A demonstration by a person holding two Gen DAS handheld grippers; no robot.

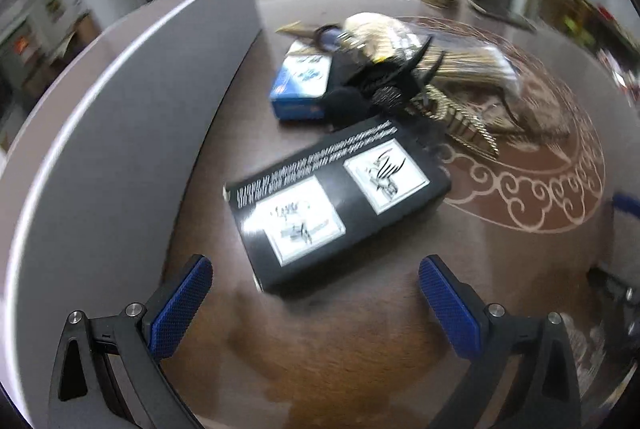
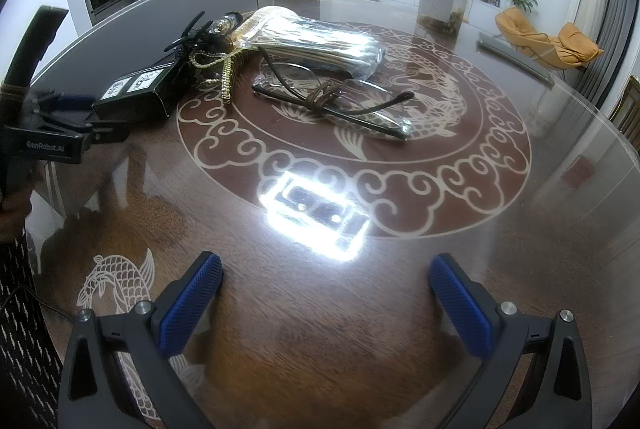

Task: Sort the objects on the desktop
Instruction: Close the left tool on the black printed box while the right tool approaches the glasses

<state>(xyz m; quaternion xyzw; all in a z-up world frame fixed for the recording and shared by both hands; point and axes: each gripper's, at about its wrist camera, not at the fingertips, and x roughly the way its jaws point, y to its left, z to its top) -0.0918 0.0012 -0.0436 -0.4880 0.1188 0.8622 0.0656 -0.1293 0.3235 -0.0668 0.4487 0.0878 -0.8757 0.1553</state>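
**Both grippers spread above the table, the clutter ahead of them**

We hold the left gripper [image 1: 316, 303] with its blue pads [image 1: 180, 309] wide apart and nothing between them. Just ahead of it lies the black box [image 1: 336, 205], flat on the brown table [image 1: 340, 357], white picture panels facing up. We take this box as our landmark. Behind it sits a blue box [image 1: 300, 85], and a black hair clip [image 1: 384, 77] lies between the two. To the right of the black box trails a gold chain [image 1: 460, 121]. To its left rises a grey partition [image 1: 120, 149], curving along the table edge. This view is blurred.

The right gripper [image 2: 326, 299] is likewise spread, empty, over bare wood. From here the black box [image 2: 136, 95] lies far left, with the left gripper's body [image 2: 52, 145] just beside it. Right of the box we note the gold chain [image 2: 226, 81], then a plastic packet [image 2: 316, 41], and glasses [image 2: 336, 101] with a brown cord tied around them. Nearer the right gripper, a ceiling lamp's glare [image 2: 316, 213] sits on the table.
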